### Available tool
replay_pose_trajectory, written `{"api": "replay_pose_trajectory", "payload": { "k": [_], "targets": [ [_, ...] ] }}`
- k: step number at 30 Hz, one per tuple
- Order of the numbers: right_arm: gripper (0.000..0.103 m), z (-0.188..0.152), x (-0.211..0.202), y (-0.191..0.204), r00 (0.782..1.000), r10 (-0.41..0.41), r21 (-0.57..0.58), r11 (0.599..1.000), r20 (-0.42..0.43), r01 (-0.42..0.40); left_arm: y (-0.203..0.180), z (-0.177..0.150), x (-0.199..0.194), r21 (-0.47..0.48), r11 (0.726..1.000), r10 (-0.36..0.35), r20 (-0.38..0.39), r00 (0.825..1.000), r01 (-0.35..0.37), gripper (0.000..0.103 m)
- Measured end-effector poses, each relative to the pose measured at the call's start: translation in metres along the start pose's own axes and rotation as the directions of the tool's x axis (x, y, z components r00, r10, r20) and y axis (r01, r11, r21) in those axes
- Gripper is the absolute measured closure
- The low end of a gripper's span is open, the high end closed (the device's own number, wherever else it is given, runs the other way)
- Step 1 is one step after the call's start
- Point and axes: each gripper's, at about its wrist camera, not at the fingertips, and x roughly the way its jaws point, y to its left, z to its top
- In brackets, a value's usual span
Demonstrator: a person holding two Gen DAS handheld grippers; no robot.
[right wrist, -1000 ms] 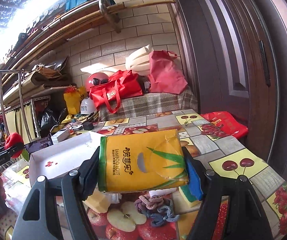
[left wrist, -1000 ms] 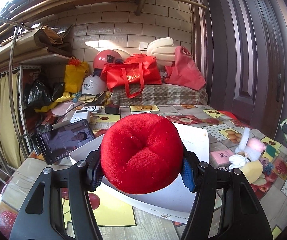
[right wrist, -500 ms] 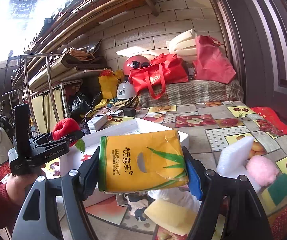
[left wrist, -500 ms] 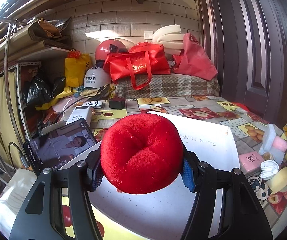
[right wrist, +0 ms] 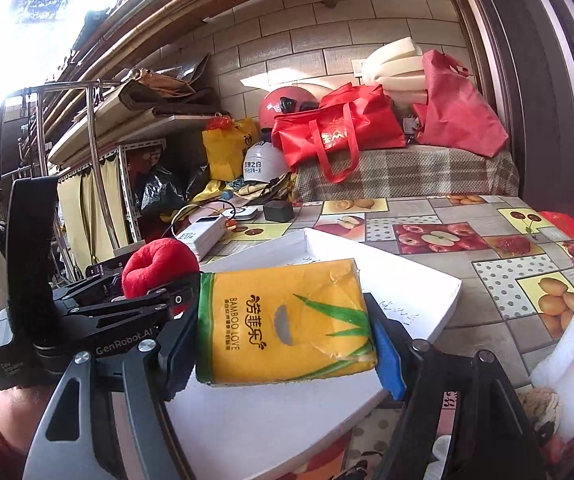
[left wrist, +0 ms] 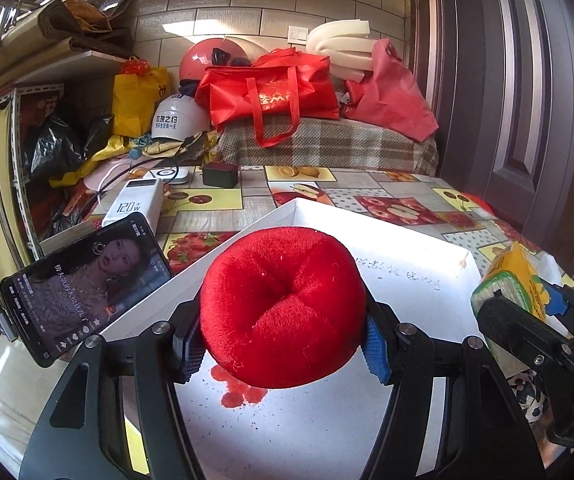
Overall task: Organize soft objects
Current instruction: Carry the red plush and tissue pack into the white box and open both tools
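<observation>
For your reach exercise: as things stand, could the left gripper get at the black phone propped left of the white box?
Probably not yet: the left gripper is shut on the red plush ball, so its jaws are full, though the black phone stands unobstructed.

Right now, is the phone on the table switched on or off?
On. The phone, propped at the white box's left, shows a lit screen with a woman's face and text.

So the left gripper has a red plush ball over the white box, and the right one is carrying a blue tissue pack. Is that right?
Not quite: the tissue pack in the right gripper is yellow, as the right wrist view shows. The rest stands: the left gripper holds a red plush ball over the white box.
</observation>
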Motion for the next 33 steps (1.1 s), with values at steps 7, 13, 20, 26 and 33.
{"api": "replay_pose_trajectory", "payload": {
  "k": [7, 13, 20, 26, 33],
  "targets": [
    [0.018, 0.003, 0.026, -0.004, 0.995, -0.040, 0.025, 0.999, -0.097, 0.042, -0.003, 0.000, 0.001, 0.004, 1.000, 0.023, -0.008, 1.000, -0.023, 0.019],
    [0.000, 0.004, 0.021, -0.007, 0.995, -0.067, 0.042, 0.997, -0.074, 0.070, 0.004, 0.000, -0.004, -0.034, 0.998, 0.044, 0.022, 0.999, -0.043, 0.001],
    [0.000, 0.005, 0.013, 0.002, 0.996, -0.083, 0.001, 0.997, -0.021, 0.083, 0.003, -0.001, -0.016, -0.033, 0.997, 0.078, 0.083, 0.994, -0.075, 0.001],
    [0.000, 0.006, 0.010, 0.002, 0.996, -0.088, 0.003, 0.996, 0.004, 0.088, 0.010, -0.004, -0.025, -0.072, 0.991, 0.120, 0.130, 0.984, -0.111, 0.001],
    [0.000, 0.003, 0.001, 0.000, 0.994, -0.105, 0.002, 0.994, 0.019, 0.105, 0.012, -0.006, -0.032, -0.090, 0.987, 0.146, 0.168, 0.975, -0.132, 0.001]
  ]
}}
